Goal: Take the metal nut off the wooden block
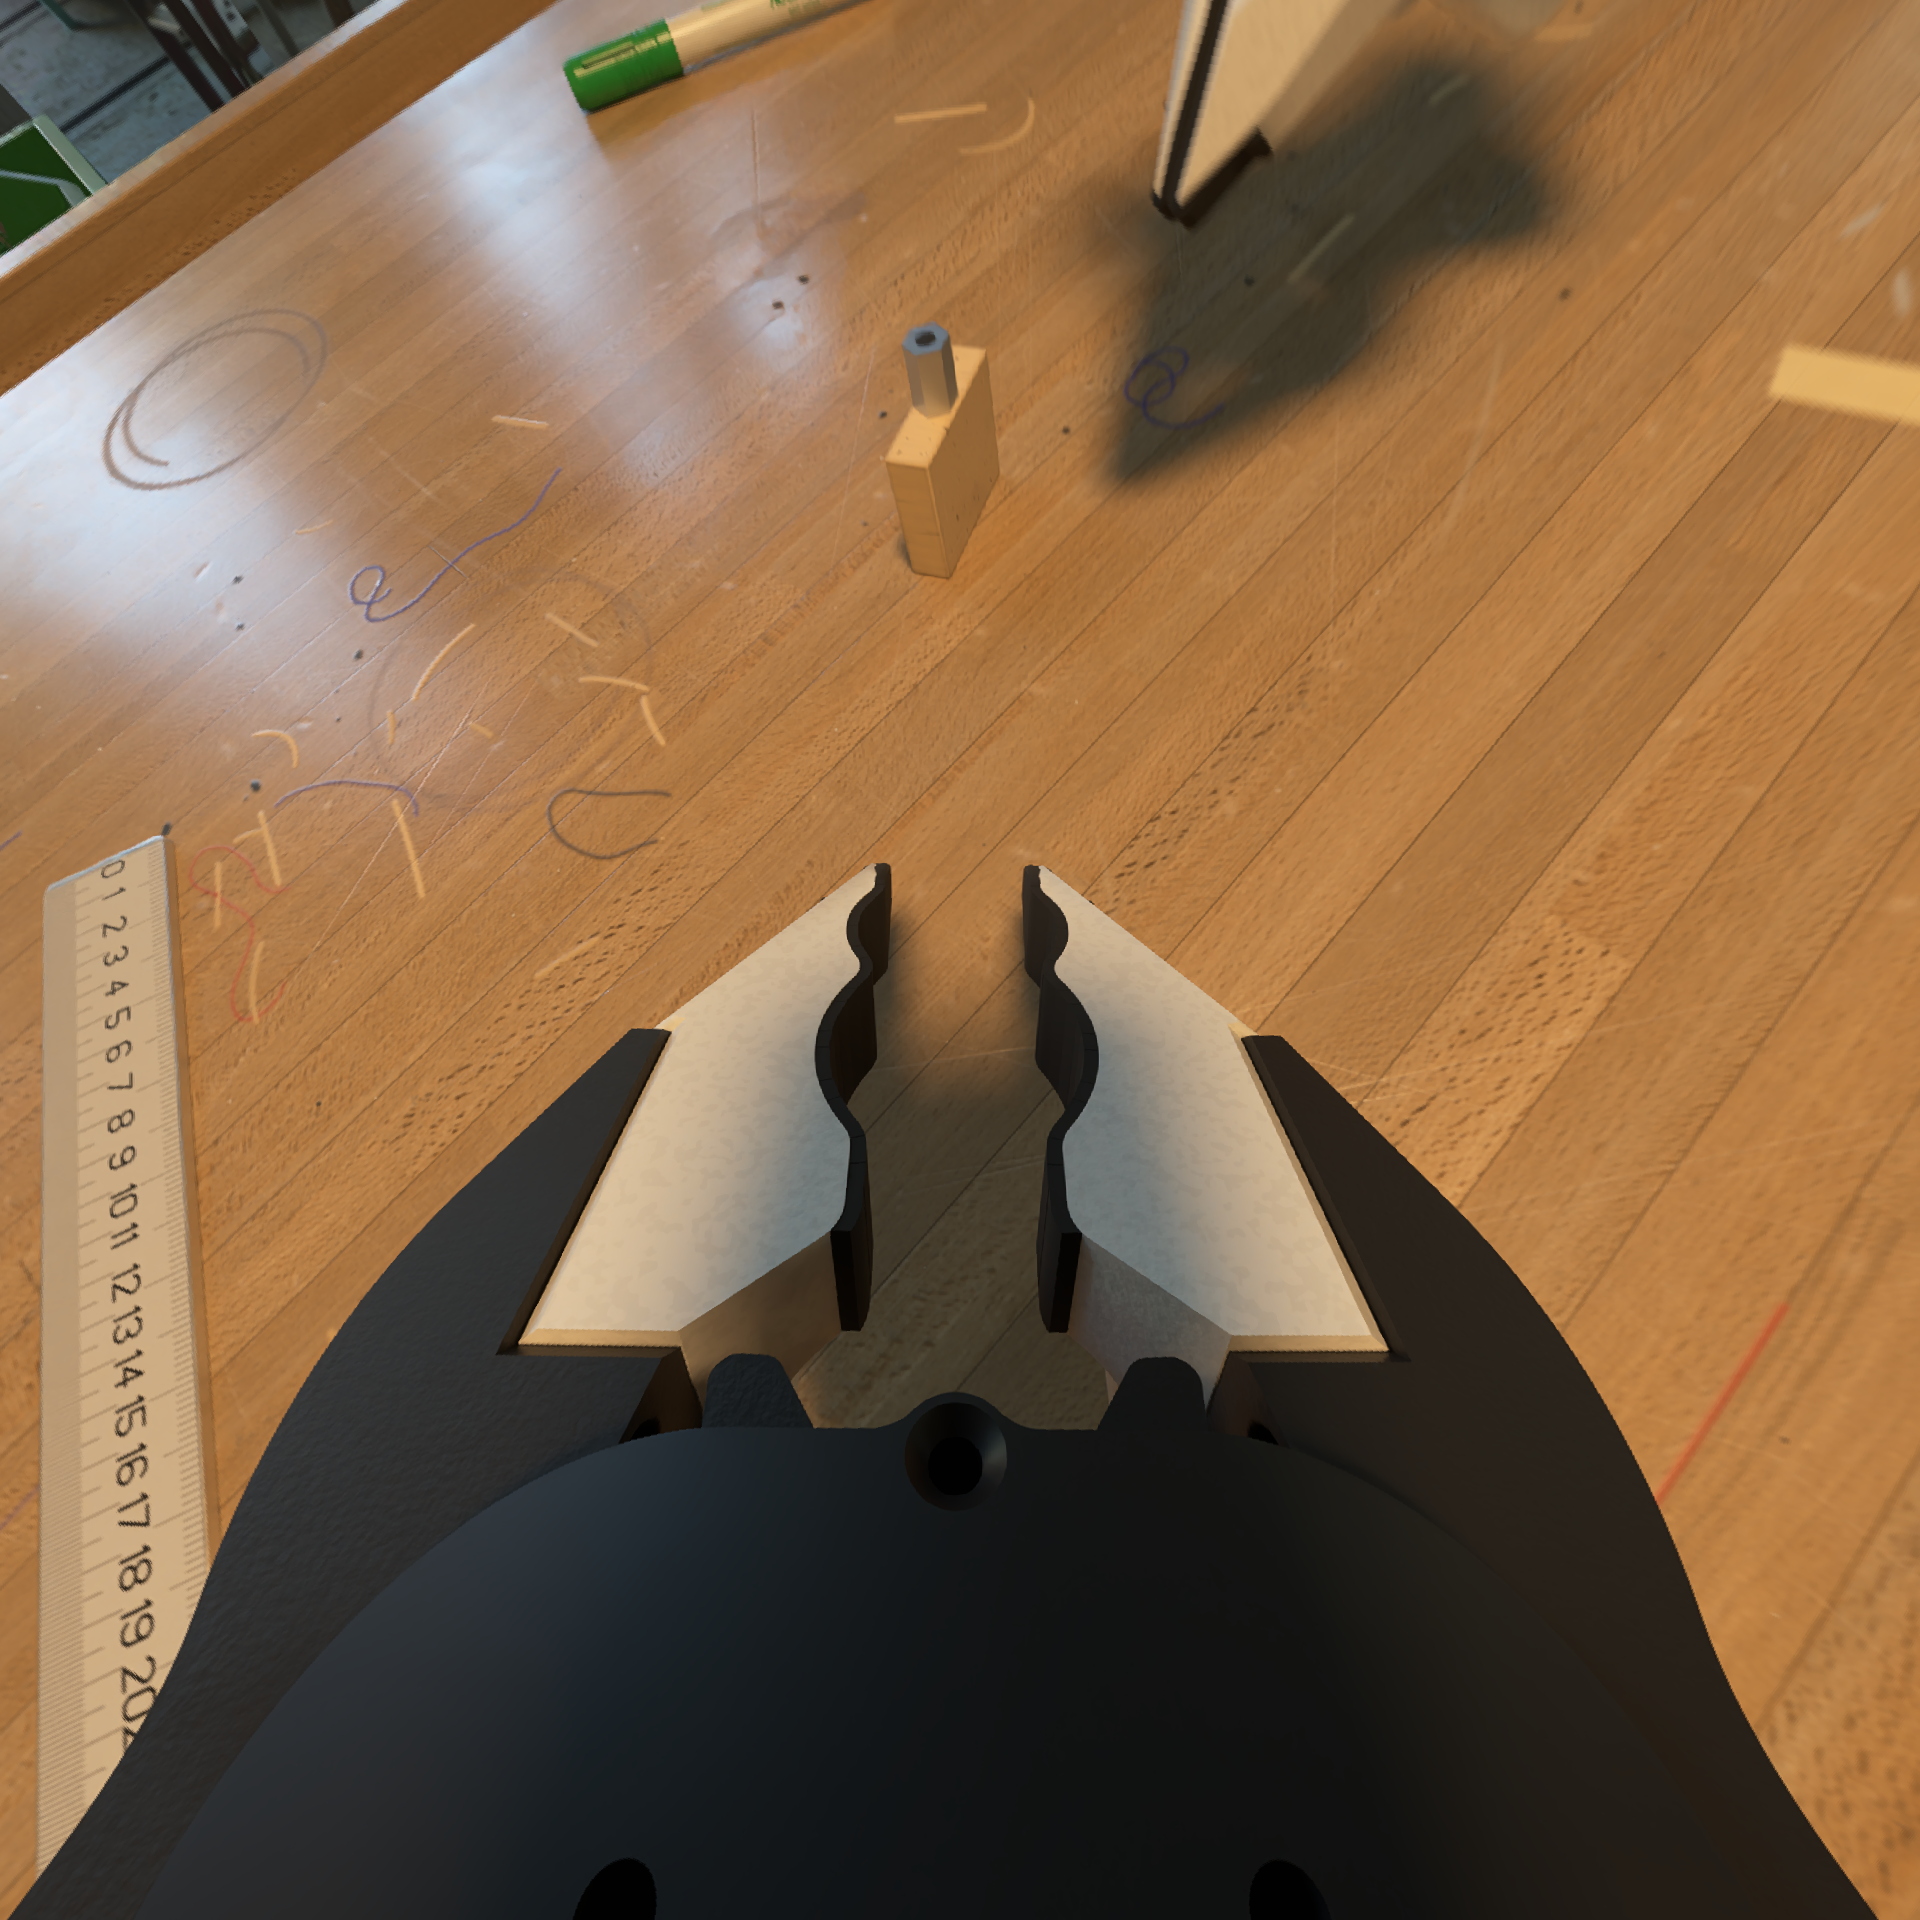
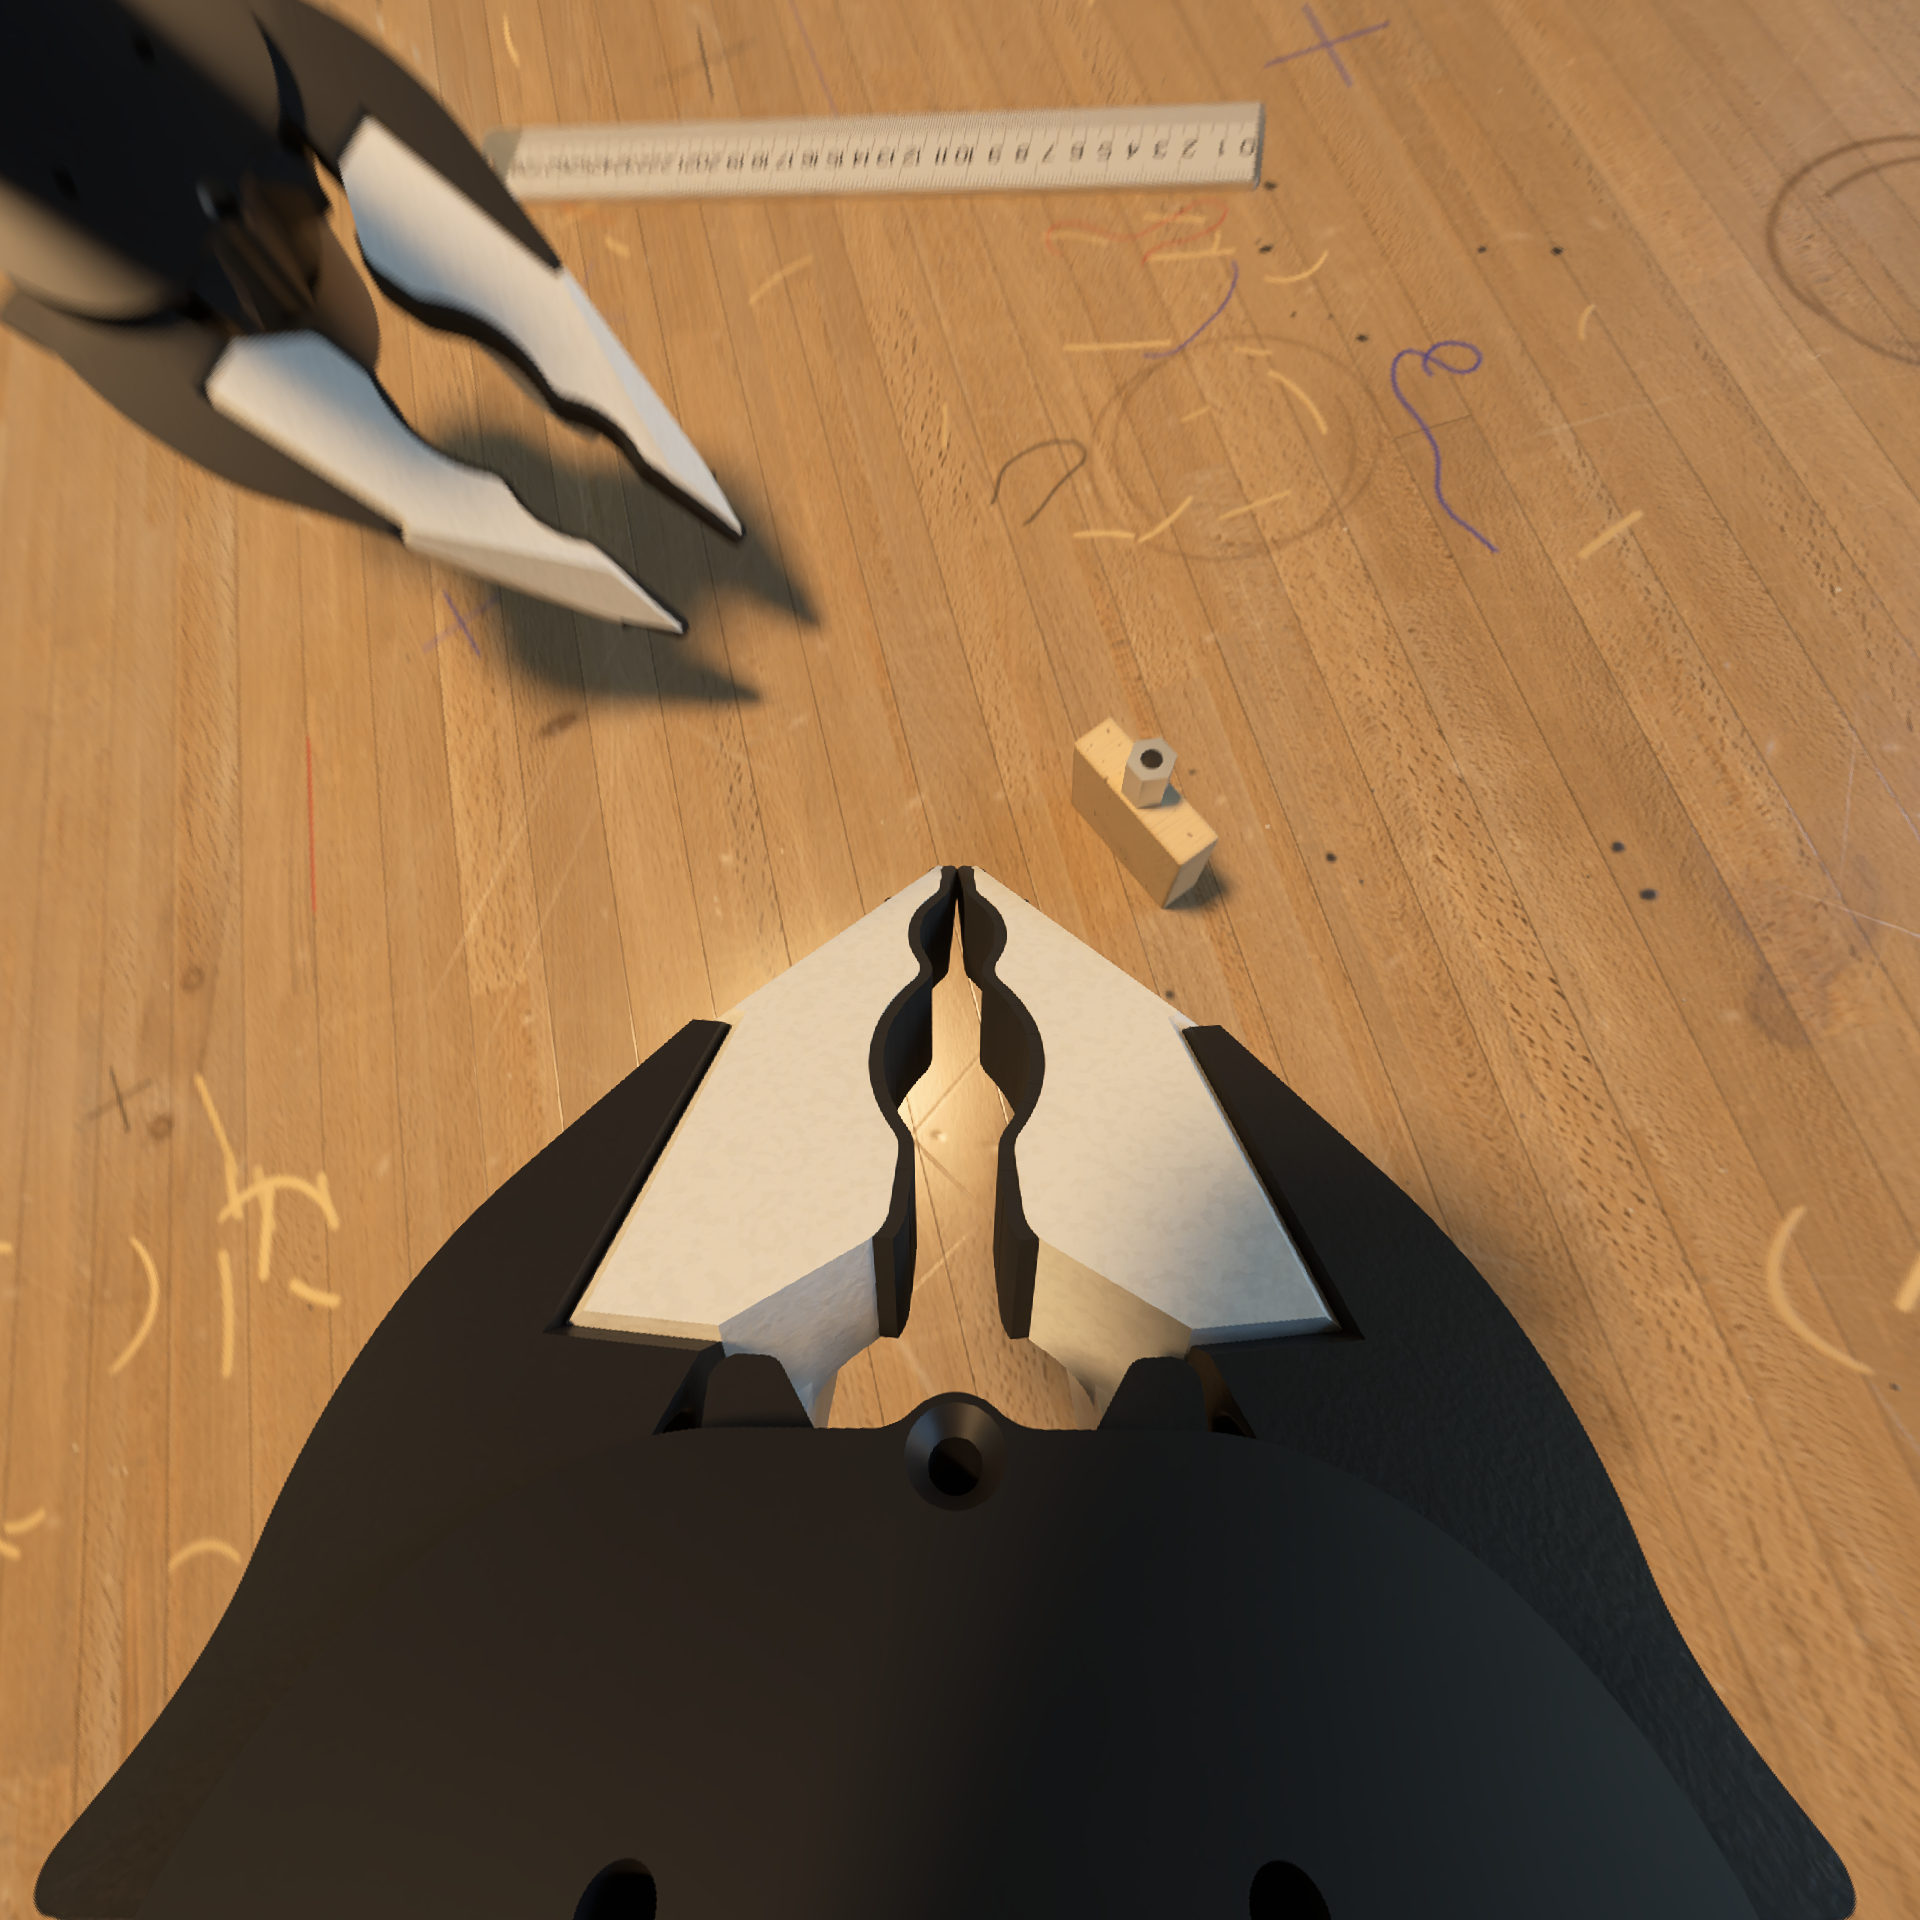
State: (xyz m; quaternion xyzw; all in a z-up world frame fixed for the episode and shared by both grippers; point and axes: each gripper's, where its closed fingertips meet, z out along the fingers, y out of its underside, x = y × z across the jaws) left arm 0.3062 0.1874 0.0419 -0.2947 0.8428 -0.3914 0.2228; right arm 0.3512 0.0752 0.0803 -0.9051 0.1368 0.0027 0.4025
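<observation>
Two grippers hover above the table (image 1: 1455, 831), neither touching the work. Left gripper (image 1: 956, 883) has its jaws parted and empty, pointed straight toward the block (image 1: 940, 478), probably lined up for an approach. Right gripper (image 2: 956, 878) is pinched closed on nothing, the block just beside its tips. Upright on the block's top, near one end, stands the nut (image 1: 923, 372), seemingly loose rather than threaded. A ruler (image 1: 114, 1247) lies well apart.

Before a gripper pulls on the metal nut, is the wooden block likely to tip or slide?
Probably yes. The wooden block stands tall on a narrow base, unheld, so a sideways pull could tip it. It looks small and light, and the table looks smooth, so it may slide. The metal nut sits high, adding leverage.
</observation>
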